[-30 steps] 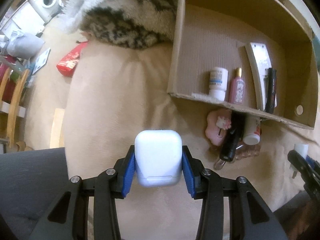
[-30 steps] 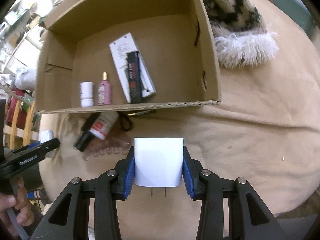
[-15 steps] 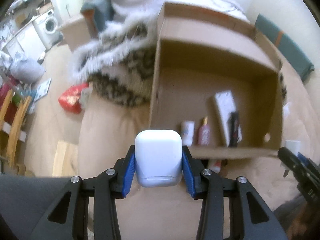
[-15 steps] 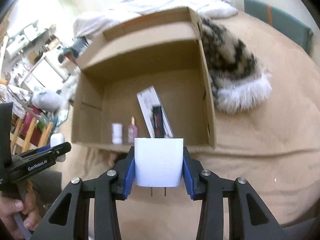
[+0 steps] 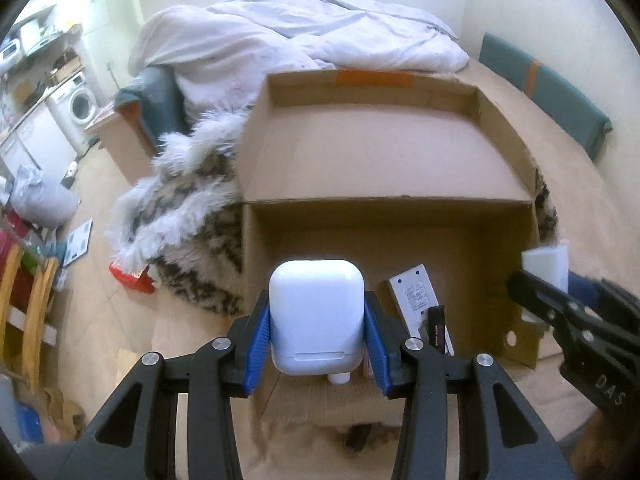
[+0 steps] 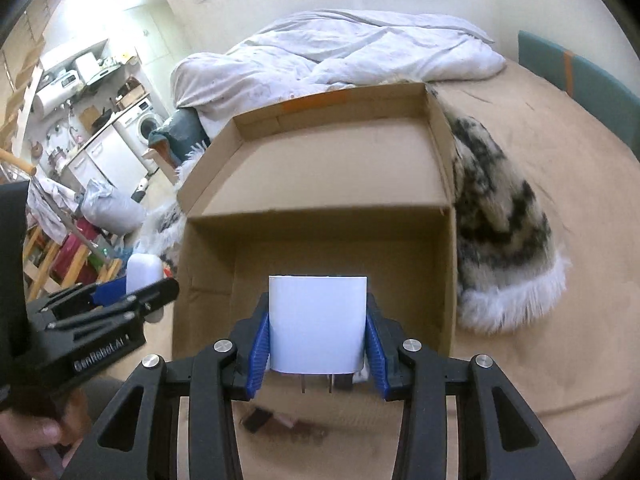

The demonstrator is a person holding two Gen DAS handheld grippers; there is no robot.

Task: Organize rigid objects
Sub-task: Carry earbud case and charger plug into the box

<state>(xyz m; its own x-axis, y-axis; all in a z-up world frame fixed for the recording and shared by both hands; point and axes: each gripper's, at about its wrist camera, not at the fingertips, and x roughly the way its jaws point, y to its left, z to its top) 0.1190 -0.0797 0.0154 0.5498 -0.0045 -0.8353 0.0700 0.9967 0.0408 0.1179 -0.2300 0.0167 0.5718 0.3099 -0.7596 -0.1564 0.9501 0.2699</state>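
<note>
The left gripper (image 5: 317,336) clamps a rounded white earbud case (image 5: 316,316) before the open brown cardboard box (image 5: 380,160); only its view shows a white remote (image 5: 416,300) inside. The right gripper (image 6: 318,344) pinches a white two-pronged plug adapter (image 6: 318,326); its view reads "GenRobot.AI" on the other claw.

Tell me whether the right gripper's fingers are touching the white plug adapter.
Touching. The right wrist view shows the blue fingers pressed against both sides of the white plug adapter, which the right gripper holds above the cardboard box.
</note>
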